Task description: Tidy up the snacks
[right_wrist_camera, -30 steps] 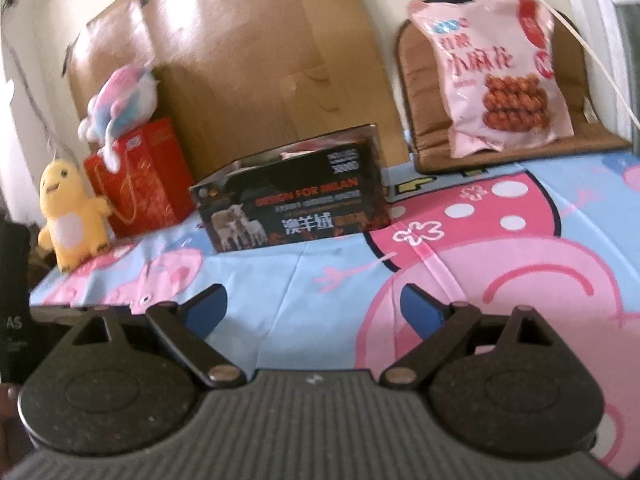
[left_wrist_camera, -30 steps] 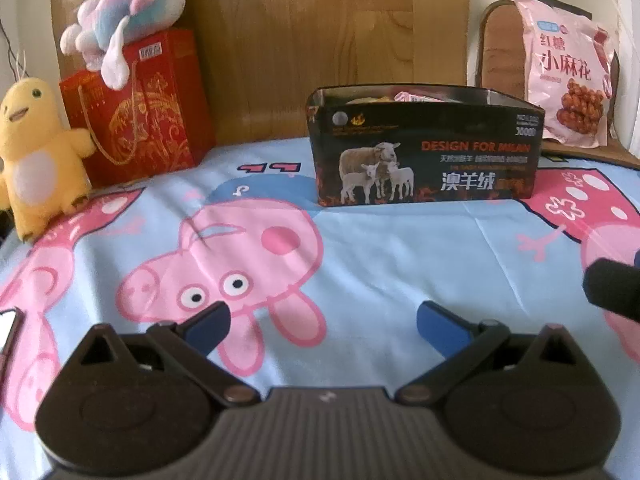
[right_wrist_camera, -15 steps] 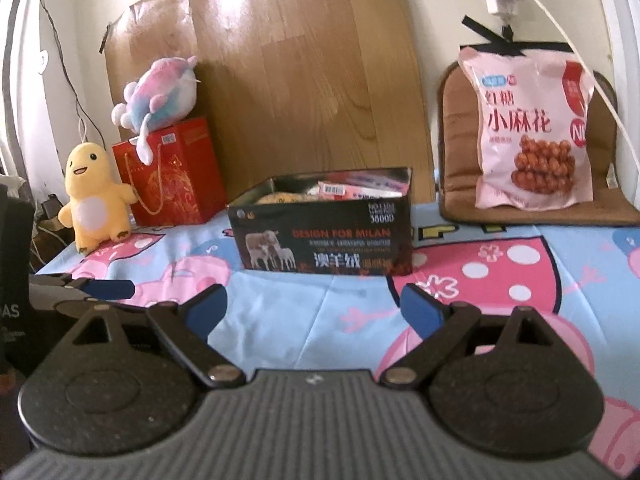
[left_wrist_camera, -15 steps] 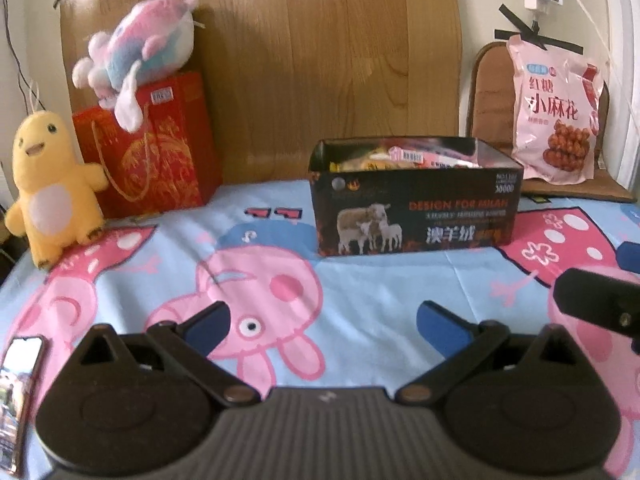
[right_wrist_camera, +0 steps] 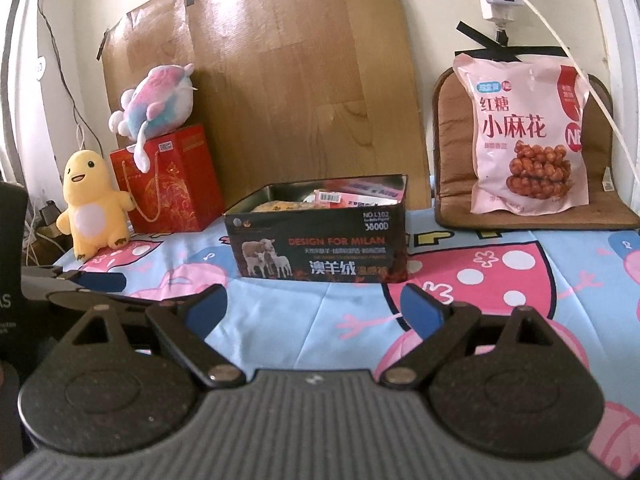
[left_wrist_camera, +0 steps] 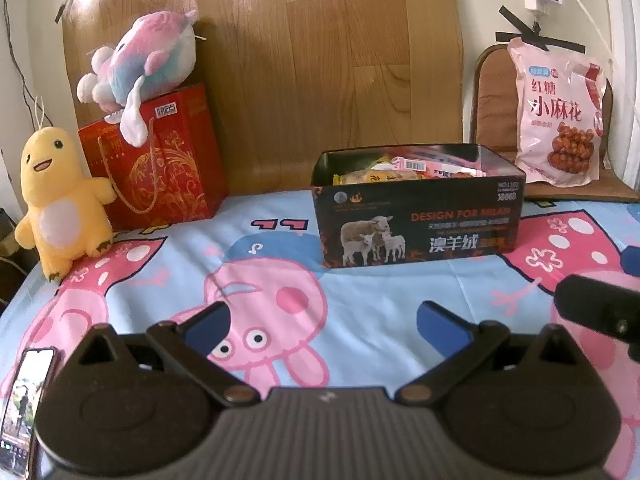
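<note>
The left claw is standing spread and holding nothing, its blue fingertips hovering over the cartoon-print sheet. The right claw is likewise spread and holding nothing.

The dark box is sitting open-topped on the sheet, well apart from both claws, and is already carrying several wrapped snacks; their exact number and kind cannot be told from this angle. The large pink snack bag is leaning upright against a brown chair cushion behind and to the right of the box, outside it.

Judgement: the pink bag is appearing to be the item still awaiting sorting. It is looking light, soft-walled and air-puffed, with a glossy film that is likely to be slipping under a shallow pinch. The contents are appearing to be brittle fried twists, so a hard squeeze on the belly is risking breakage. The flat sealed top edge or an upper corner is offering the safest hold, with the right claw sitting closer to it. The bag is looking large for the box, so it may be needing tilting.
</note>
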`<action>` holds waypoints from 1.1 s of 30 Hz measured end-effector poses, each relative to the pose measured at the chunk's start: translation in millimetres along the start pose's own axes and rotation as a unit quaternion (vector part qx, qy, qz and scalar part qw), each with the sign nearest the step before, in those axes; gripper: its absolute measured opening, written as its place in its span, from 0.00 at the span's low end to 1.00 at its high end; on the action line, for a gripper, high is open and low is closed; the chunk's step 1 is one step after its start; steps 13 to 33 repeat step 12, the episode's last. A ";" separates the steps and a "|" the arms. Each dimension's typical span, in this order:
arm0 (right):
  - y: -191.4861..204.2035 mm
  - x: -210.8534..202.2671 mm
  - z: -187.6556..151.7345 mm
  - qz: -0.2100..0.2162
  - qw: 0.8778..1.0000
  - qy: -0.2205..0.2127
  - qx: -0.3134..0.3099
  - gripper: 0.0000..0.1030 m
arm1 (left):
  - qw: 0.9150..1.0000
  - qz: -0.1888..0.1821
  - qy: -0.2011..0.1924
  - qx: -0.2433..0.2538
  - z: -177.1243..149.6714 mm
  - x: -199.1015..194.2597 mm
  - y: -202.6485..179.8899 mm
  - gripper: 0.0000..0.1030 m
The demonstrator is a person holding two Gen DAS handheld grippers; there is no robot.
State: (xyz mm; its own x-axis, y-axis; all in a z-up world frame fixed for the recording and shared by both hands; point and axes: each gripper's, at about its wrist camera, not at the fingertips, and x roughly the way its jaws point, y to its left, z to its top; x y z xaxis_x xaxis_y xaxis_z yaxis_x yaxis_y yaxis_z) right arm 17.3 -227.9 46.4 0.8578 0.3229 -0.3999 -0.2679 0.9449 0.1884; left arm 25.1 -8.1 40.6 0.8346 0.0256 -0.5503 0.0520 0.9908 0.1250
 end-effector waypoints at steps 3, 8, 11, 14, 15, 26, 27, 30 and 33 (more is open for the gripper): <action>-0.4 0.2 0.1 -0.001 1.000 -0.001 0.000 0.93 | 1.000 0.001 0.001 0.002 0.5 0.5 -1.0 1.00; -0.6 -0.3 0.8 -0.003 1.000 -0.004 -0.001 0.93 | 1.000 -0.016 0.013 -0.002 0.5 4.6 -1.0 1.00; -1.9 -0.2 2.0 -0.004 1.000 -0.006 -0.002 0.93 | 0.999 -0.027 0.016 -0.002 -0.5 6.5 -2.6 1.00; -1.9 -0.3 2.2 -0.004 1.000 -0.006 -0.003 0.93 | 0.999 -0.031 0.017 -0.001 -0.5 7.0 -3.2 1.00; -1.9 -0.3 2.2 -0.004 1.000 -0.006 -0.003 0.93 | 0.999 -0.031 0.017 -0.001 -0.5 7.0 -3.2 1.00; -1.9 -0.3 2.2 -0.004 1.000 -0.006 -0.003 0.93 | 0.999 -0.031 0.017 -0.001 -0.5 7.0 -3.2 1.00; -1.9 -0.3 2.2 -0.004 1.000 -0.006 -0.003 0.93 | 0.999 -0.031 0.017 -0.001 -0.5 7.0 -3.2 1.00; -1.9 -0.3 2.2 -0.004 1.000 -0.006 -0.003 0.93 | 0.999 -0.031 0.017 -0.001 -0.5 7.0 -3.2 1.00; -1.9 -0.3 2.2 -0.004 1.000 -0.006 -0.003 0.93 | 0.999 -0.031 0.017 -0.001 -0.5 7.0 -3.2 1.00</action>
